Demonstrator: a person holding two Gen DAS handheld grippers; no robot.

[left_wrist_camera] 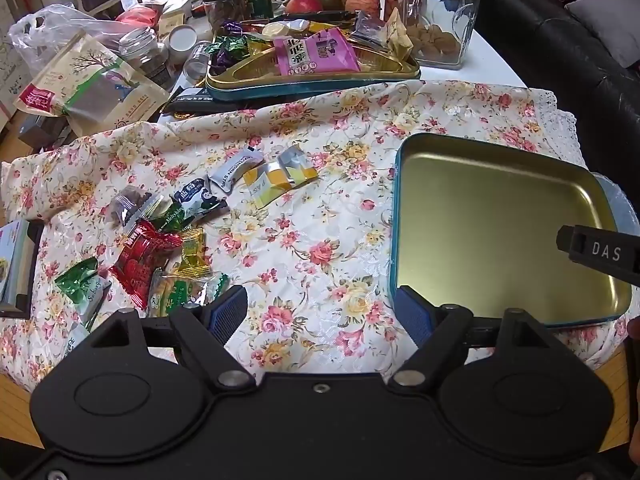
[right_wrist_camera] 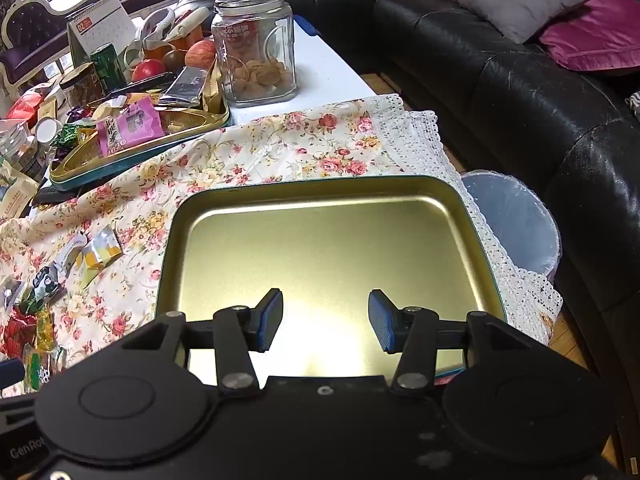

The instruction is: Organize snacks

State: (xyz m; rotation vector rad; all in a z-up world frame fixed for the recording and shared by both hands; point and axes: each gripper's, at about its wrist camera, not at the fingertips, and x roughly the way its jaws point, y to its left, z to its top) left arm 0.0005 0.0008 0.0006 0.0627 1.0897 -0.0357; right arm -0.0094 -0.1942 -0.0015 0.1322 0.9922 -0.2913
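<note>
An empty gold tin tray with a blue rim lies on the floral tablecloth at the right; it fills the middle of the right wrist view. Several wrapped snacks lie loose on the cloth at the left: a yellow packet, a red packet, a panda packet. They also show at the left edge of the right wrist view. My left gripper is open and empty above the cloth, between snacks and tray. My right gripper is open and empty above the tray's near part.
A second tin with a pink packet and candies stands behind the cloth. A glass jar, apples, cans and bags crowd the table's back. A bin stands right of the table, beside a black sofa.
</note>
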